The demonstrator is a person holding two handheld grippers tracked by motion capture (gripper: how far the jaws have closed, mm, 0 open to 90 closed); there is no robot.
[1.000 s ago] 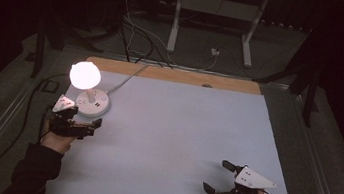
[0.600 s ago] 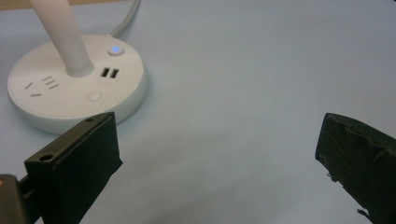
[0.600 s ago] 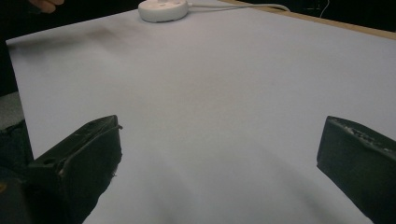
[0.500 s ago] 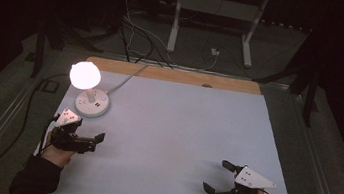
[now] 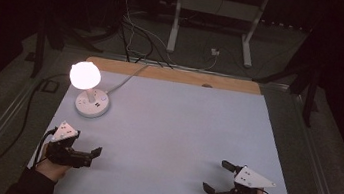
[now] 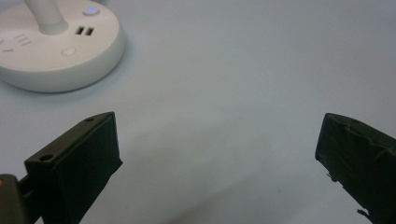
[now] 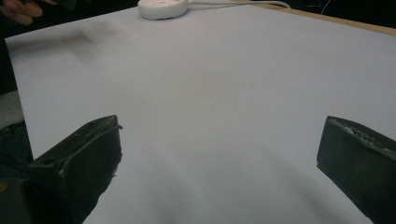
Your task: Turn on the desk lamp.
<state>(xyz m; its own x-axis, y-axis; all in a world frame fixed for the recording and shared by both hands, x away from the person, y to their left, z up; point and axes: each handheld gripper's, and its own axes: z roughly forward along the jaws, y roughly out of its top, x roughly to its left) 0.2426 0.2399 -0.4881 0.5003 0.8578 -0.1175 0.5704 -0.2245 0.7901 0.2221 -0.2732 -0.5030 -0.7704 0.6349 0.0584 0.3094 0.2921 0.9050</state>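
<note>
Lamp is lit, sitting on the worktop just ahead of the left tool, whose jaws are spread wide; right tool well off to the side, also gaping, gripping nothing

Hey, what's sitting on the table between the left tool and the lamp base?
Nothing. In the left gripper view, bare white tabletop runs from the open left tool up to the lamp base; the high view agrees.
</note>
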